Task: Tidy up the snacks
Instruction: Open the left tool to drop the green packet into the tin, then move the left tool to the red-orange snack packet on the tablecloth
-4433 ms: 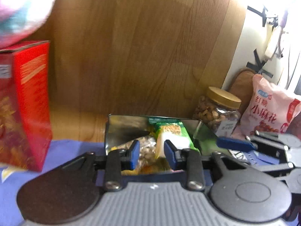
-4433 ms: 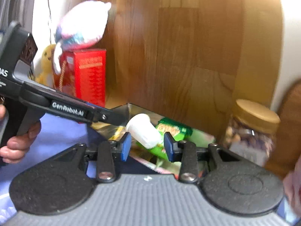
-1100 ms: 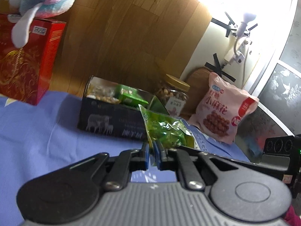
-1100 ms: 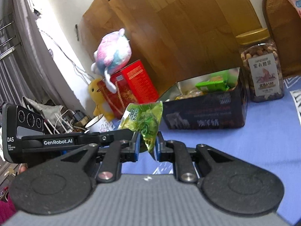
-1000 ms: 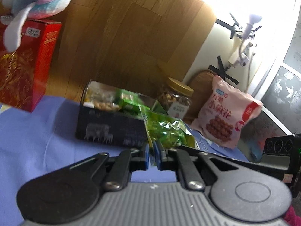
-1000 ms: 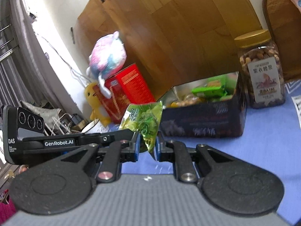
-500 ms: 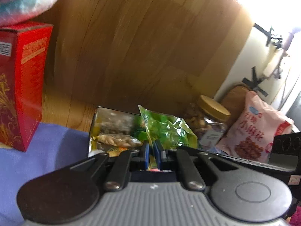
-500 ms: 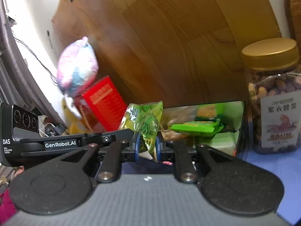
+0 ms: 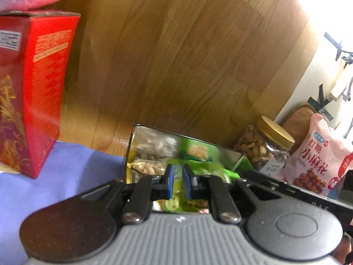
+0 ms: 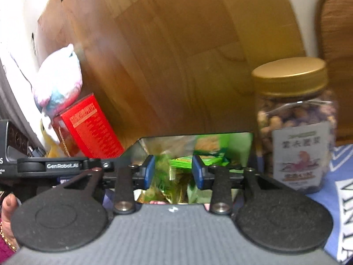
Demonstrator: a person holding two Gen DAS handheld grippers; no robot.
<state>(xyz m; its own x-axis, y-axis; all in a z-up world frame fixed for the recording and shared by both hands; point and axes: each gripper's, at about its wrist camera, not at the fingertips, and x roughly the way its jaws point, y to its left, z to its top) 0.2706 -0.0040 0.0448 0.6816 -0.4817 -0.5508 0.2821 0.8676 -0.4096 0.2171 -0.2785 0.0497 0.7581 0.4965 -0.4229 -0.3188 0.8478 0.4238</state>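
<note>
A shiny open tin [image 9: 141, 139] holds several snack packs, and it also shows in the right wrist view [image 10: 141, 142]. The green snack bag [image 10: 167, 183] lies inside it, blurred, below both grippers; it also shows in the left wrist view [image 9: 176, 201]. My left gripper [image 9: 178, 182] hangs over the tin with its blue pads slightly apart and the bag no longer pinched. My right gripper [image 10: 173, 175] is open over the tin beside the left one, with nothing between its pads.
A red box [image 9: 33, 92] with a plush toy [image 10: 58, 84] on top stands left of the tin. A gold-lidded nut jar [image 10: 295, 119] and a pink snack bag [image 9: 317, 154] stand to the right. A wooden board [image 9: 176, 55] leans behind.
Both grippers carried the green bag to the tin, lowered it in and opened. The bag now lies among the packs in the tin.
</note>
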